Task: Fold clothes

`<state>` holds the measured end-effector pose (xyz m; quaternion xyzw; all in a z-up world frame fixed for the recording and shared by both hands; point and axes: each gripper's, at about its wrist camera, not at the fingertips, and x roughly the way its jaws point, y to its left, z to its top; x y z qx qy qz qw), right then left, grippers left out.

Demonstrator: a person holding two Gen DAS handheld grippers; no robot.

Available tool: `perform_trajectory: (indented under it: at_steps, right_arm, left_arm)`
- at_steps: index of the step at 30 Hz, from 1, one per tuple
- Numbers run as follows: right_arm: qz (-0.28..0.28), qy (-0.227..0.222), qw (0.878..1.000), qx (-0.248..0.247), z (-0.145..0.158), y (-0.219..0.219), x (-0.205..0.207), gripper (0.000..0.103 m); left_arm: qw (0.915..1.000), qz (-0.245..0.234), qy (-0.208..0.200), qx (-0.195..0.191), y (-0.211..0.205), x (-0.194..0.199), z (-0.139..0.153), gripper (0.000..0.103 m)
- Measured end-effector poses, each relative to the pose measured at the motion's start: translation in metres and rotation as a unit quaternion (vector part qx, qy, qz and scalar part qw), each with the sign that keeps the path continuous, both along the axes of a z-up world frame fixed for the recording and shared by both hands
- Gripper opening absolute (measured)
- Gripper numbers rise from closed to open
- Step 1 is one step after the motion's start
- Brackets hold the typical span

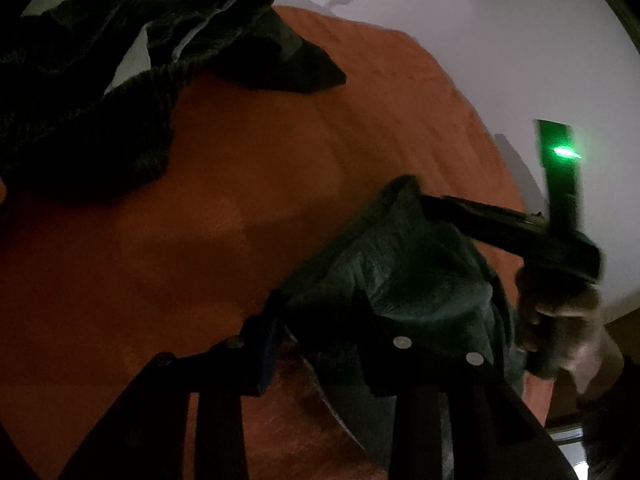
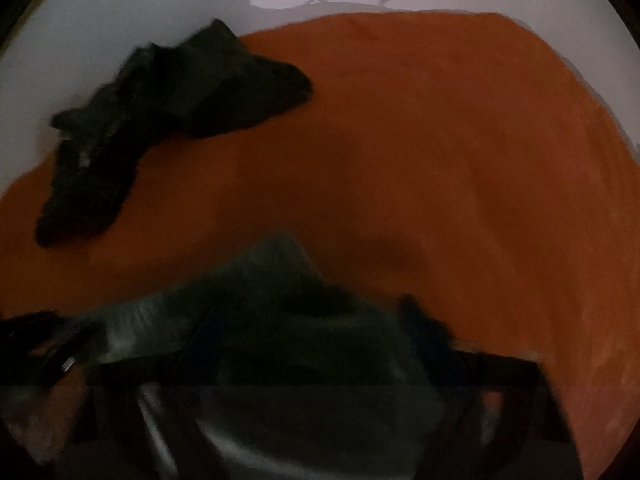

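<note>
I have a dark green garment (image 1: 400,280) bunched up between my two grippers, above the near edge of the orange cloth (image 1: 240,200). The left gripper (image 1: 332,340) pinches one part and the right gripper (image 1: 432,204) bites another. Motion blur hides details; I judge a pinch could slip, dropping the garment. I count two garments: this one and a dark heap (image 2: 160,120) lying far left.

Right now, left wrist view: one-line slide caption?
Both grippers, left and right, hold a dark green garment above the orange blanket.
</note>
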<state>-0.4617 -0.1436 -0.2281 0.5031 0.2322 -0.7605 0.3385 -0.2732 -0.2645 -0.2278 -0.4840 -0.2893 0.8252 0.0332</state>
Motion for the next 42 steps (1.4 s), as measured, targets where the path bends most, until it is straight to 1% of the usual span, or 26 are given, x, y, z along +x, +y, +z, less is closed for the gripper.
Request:
perform_trajectory:
  at_steps: [1,2,6,9,11,12,13,15,18,19,20,21,23,25,26,27,28,31,32,33,34,35,36,37,39,42]
  right_arm:
    - [-0.023,0.021,0.999,0.014,0.000,-0.001,-0.002,0.000]
    - [-0.046,0.043,0.998,0.028,0.001,-0.001,-0.005,0.000]
    - [-0.075,0.056,0.994,-0.060,0.038,0.019,-0.018,0.000]
    - [-0.068,-0.055,0.992,-0.088,0.031,0.035,-0.028,0.000]
    - [-0.061,-0.134,0.984,-0.103,0.025,0.045,-0.034,0.028]
    - [-0.055,-0.173,0.978,-0.099,0.016,0.045,-0.035,0.058]
    - [-0.051,-0.188,0.976,-0.098,0.010,0.044,-0.031,0.069]
    - [-0.048,-0.194,0.975,-0.095,0.002,0.043,-0.023,0.069]
    - [-0.045,-0.171,0.980,-0.086,-0.005,0.030,-0.021,0.069]
    - [-0.042,-0.161,0.982,-0.083,-0.006,0.021,-0.025,0.061]
    - [-0.034,-0.151,0.985,-0.078,-0.007,0.017,-0.024,0.047]
    - [-0.024,-0.141,0.987,-0.072,-0.008,0.015,-0.022,0.026]
    - [-0.009,-0.105,0.993,-0.060,-0.005,0.011,-0.019,0.019]
    - [0.005,-0.068,0.996,-0.054,0.001,0.007,-0.015,0.013]
    - [0.007,-0.050,0.997,-0.063,0.011,0.008,-0.013,0.012]
    - [0.006,-0.032,0.997,-0.075,0.021,0.010,-0.010,0.011]
    - [0.003,-0.017,0.996,-0.088,0.030,0.011,-0.009,0.011]
    - [-0.001,0.002,0.995,-0.098,0.039,0.011,-0.014,0.011]
    - [-0.001,0.005,0.996,-0.089,0.033,0.009,-0.017,0.011]
    - [-0.001,0.000,0.997,-0.071,0.018,-0.002,-0.019,0.012]
    - [-0.001,-0.006,0.999,-0.051,0.000,-0.015,-0.022,0.013]
    - [-0.004,-0.013,0.999,-0.042,-0.012,-0.018,-0.024,0.016]
    - [-0.015,-0.018,0.999,-0.044,-0.021,-0.016,-0.027,0.021]
    - [-0.028,-0.025,0.998,-0.055,-0.024,-0.012,-0.030,0.031]
    - [-0.061,-0.055,0.994,-0.078,-0.019,-0.002,-0.041,0.046]
    - [-0.069,-0.053,0.991,-0.105,0.023,0.051,-0.032,0.048]
  left_arm:
    - [1.0000,-0.004,0.004,-0.003,0.002,-0.001,0.001,0.036]
    - [0.9999,-0.007,0.008,-0.006,0.003,0.000,0.002,0.036]
    - [0.9999,-0.007,0.011,0.006,0.000,0.006,0.001,0.036]
    - [0.9999,0.002,0.000,0.016,-0.005,0.006,-0.005,0.042]
    - [0.9996,0.009,-0.007,0.026,-0.009,0.009,-0.008,0.049]
    - [0.9996,0.011,-0.010,0.026,-0.010,0.009,-0.007,0.050]
    - [0.9995,0.013,-0.010,0.026,-0.011,0.010,-0.005,0.052]
    - [0.9995,0.018,-0.003,0.027,-0.013,0.016,-0.001,0.056]
    - [0.9998,0.013,0.000,0.014,-0.008,0.011,0.001,0.058]
    - [0.9999,0.011,0.001,0.004,-0.004,0.007,0.000,0.058]
    - [0.9999,0.008,0.002,-0.006,-0.001,0.004,-0.001,0.056]
    - [0.9999,0.006,0.002,-0.012,0.002,0.002,-0.002,0.053]
    - [0.9998,0.002,0.002,-0.022,0.007,-0.002,-0.004,0.029]
    - [0.9997,0.008,0.008,-0.022,0.010,-0.001,-0.003,0.025]
    - [0.9996,0.009,0.015,-0.022,0.010,0.001,-0.001,0.021]
    - [0.9995,0.007,0.025,-0.020,0.011,0.003,0.003,0.020]
    - [0.9993,0.005,0.032,-0.020,0.012,0.003,0.006,0.019]
    - [0.9990,0.005,0.026,-0.035,0.016,-0.005,0.004,0.019]
    - [0.9993,0.007,0.013,-0.033,0.015,-0.009,-0.003,0.020]
    - [0.9996,0.011,-0.001,-0.027,0.014,-0.012,-0.012,0.021]
    - [0.9996,0.015,-0.011,-0.021,0.012,-0.014,-0.018,0.027]
    - [0.9996,0.021,-0.013,-0.015,0.009,-0.013,-0.021,0.037]
    - [0.9994,0.028,-0.014,-0.011,0.005,-0.011,-0.022,0.045]
    - [0.9991,0.037,-0.018,-0.009,0.000,-0.009,-0.022,0.058]
    - [0.9987,0.045,-0.024,0.006,-0.007,-0.006,-0.025,0.060]
    - [0.9984,0.041,-0.030,0.025,-0.013,-0.002,-0.023,0.060]
